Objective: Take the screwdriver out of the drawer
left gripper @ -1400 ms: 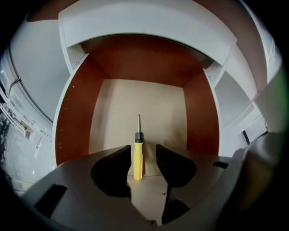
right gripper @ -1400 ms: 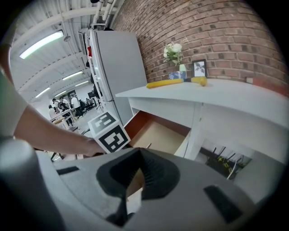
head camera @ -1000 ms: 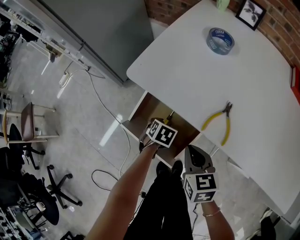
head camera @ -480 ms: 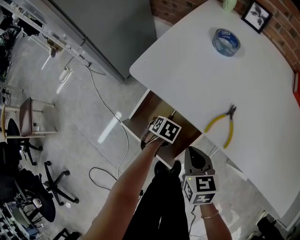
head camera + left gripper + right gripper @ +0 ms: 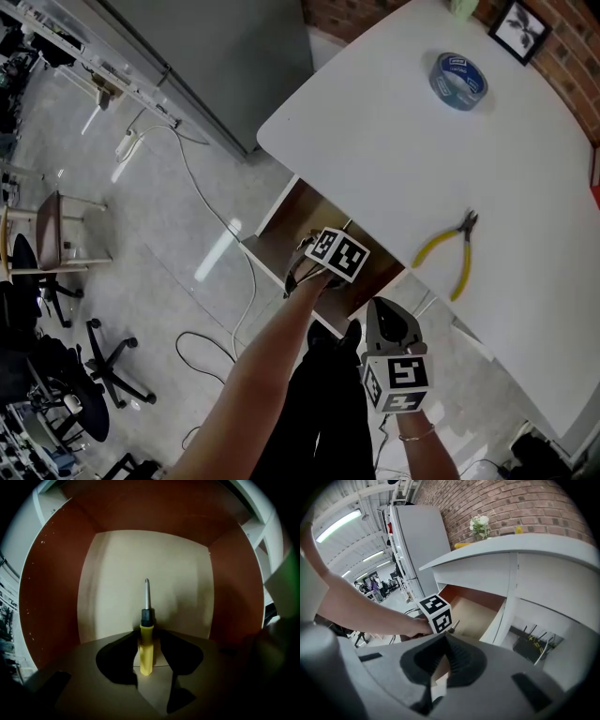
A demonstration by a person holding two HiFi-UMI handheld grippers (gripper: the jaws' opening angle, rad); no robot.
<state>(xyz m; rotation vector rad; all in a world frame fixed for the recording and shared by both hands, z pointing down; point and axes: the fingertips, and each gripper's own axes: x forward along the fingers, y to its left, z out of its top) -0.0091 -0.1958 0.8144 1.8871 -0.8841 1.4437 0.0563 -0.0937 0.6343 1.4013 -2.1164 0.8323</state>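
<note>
A screwdriver [image 5: 146, 641] with a yellow handle and a steel shaft lies on the pale floor of the open drawer [image 5: 56, 588]. In the left gripper view its handle sits between the jaws, shaft pointing away. My left gripper [image 5: 147, 644] points steeply down into the drawer. Its jaws are closing, and a thin gap still shows beside the handle. From the head view, the marker cube [image 5: 337, 255] hides the jaws inside the drawer [image 5: 281, 225]. My right gripper [image 5: 382, 309] hangs in front of the drawer with its pads together and nothing in them.
Yellow pliers [image 5: 450, 251], a roll of blue tape [image 5: 458, 80] and a small picture frame [image 5: 517, 28] lie on the white table [image 5: 375, 131] above the drawer. A grey cabinet [image 5: 216, 56] stands to the left. Cables [image 5: 220, 281] and office chairs [image 5: 103, 375] are on the floor.
My left gripper has sunk a little deeper into the drawer. The right gripper has stayed where it was.
</note>
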